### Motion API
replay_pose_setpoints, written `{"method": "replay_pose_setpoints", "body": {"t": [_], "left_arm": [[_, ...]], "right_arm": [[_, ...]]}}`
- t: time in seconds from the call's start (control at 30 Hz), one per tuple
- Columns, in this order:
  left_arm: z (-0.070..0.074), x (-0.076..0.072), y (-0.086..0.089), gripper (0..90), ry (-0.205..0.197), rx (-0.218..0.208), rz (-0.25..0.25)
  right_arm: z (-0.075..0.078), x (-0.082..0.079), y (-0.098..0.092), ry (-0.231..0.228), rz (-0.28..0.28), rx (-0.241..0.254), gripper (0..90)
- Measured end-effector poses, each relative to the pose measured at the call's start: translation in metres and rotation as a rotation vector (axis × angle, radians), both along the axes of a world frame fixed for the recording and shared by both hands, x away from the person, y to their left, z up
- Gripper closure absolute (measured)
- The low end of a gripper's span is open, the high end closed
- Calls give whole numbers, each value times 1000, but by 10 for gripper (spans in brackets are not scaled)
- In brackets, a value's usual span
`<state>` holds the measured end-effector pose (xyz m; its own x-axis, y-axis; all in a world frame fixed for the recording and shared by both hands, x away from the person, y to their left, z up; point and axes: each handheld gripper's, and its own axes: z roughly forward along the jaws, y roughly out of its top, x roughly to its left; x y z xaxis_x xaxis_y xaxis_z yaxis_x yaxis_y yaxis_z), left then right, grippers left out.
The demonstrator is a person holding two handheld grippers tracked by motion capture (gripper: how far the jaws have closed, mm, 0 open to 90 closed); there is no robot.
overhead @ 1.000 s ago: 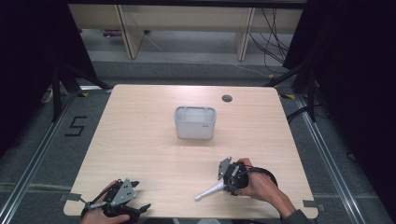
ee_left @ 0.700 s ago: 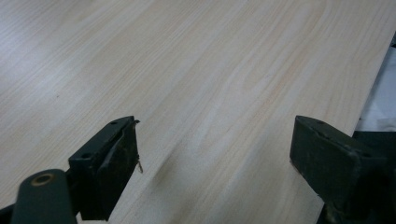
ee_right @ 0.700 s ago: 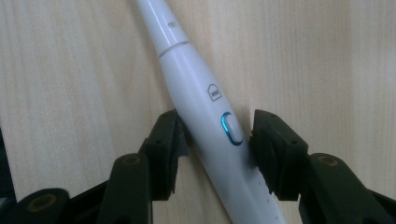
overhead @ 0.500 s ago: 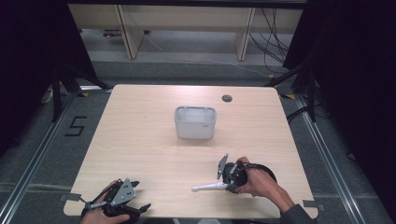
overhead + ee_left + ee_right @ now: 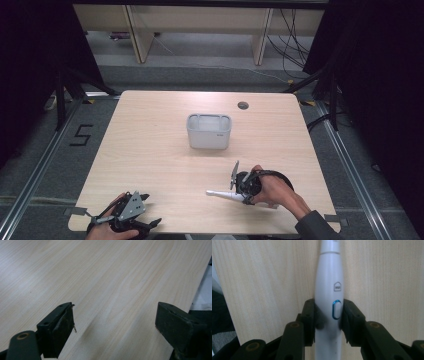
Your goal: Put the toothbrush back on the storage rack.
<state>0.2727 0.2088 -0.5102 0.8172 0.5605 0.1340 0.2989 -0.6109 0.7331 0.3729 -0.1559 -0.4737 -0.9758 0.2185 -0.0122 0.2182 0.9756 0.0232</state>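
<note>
A white electric toothbrush handle [image 5: 220, 194] with a blue-ringed button [image 5: 336, 309] lies on the wooden table [image 5: 150, 150] near the front right, its thin end pointing left. My right gripper [image 5: 241, 193] has just been closing. Its pads [image 5: 310, 315] now press both sides of the handle, so my right gripper [image 5: 329, 313] is shut on it. At the table's front left corner my left gripper [image 5: 150, 223] rests in a hand, and in the left gripper view my left gripper [image 5: 115, 325] stands open over bare wood.
A white rectangular bin [image 5: 209, 131] stands in the middle of the table, beyond the right gripper. A round cable hole [image 5: 243, 105] sits near the far edge. The table's right edge [image 5: 200, 287] runs close to the left gripper's far jaw.
The toothbrush handle's thin end has swung away from the front edge, from slanting to nearly level across the table. The right gripper shifted slightly with it. The left hand has not moved.
</note>
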Motion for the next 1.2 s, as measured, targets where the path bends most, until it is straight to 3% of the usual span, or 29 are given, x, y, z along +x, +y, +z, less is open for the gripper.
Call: {"method": "replay_pose_setpoints", "body": {"t": [0.2, 0.23, 0.27, 0.3, 0.33, 0.37, 0.4, 0.47, 0.6, 0.63, 0.73, 0.77, 1.0, 1.07, 1.1, 1.13, 1.17, 1.2], "left_arm": [[0, 0, 0, 148, -6, 3, -5], [0, 1, 0, 148, -2, 5, -10], [0, 1, 0, 148, -2, 5, -10], [0, 0, 0, 148, 6, -2, -1], [0, 0, 0, 148, 6, -2, -1], [0, 0, 0, 148, 0, -2, 2], [0, 0, 0, 148, -3, -1, 2], [0, 1, 0, 148, 1, 1, -5], [0, 0, 0, 148, 5, -3, 0], [0, 0, 0, 148, 6, -2, -2], [0, 1, 1, 148, 0, 4, -5], [1, 1, 1, 148, -1, 5, -6], [0, 1, 1, 148, 0, 4, -5], [0, 1, 1, 148, 2, 4, -11], [0, 1, 1, 148, 0, 6, -7], [1, 1, 1, 148, 1, 7, -8], [0, 1, 0, 148, -2, 4, -8], [0, 0, 0, 148, 6, -3, -1]], "right_arm": [[-2, 2, 1, -6, 38, -4, 663], [-1, 0, 3, -4, 20, -12, 664], [-2, 2, 2, -7, 56, -4, 664], [0, -1, 2, 7, 6, -17, 665], [0, -1, 2, 7, 6, -17, 665], [-1, 1, 1, -13, 52, -8, 665], [-1, 1, 1, -13, 52, -8, 665], [1, -3, 1, -1, -2, -8, 665], [4, -3, -4, -20, 16, 30, 666], [9, -5, -5, -28, -17, 35, 666], [12, -5, -8, -27, -7, 52, 667], [14, -6, -9, -41, -29, 60, 666], [32, -9, -22, -102, -51, 154, 667], [39, -9, -26, -118, -61, 222, 667], [46, -6, -33, -144, -60, 284, 667], [49, -7, -36, -156, -99, 309, 667], [49, -7, -36, -156, -99, 309, 667], [51, -6, -39, -174, -104, 340, 667]]}}
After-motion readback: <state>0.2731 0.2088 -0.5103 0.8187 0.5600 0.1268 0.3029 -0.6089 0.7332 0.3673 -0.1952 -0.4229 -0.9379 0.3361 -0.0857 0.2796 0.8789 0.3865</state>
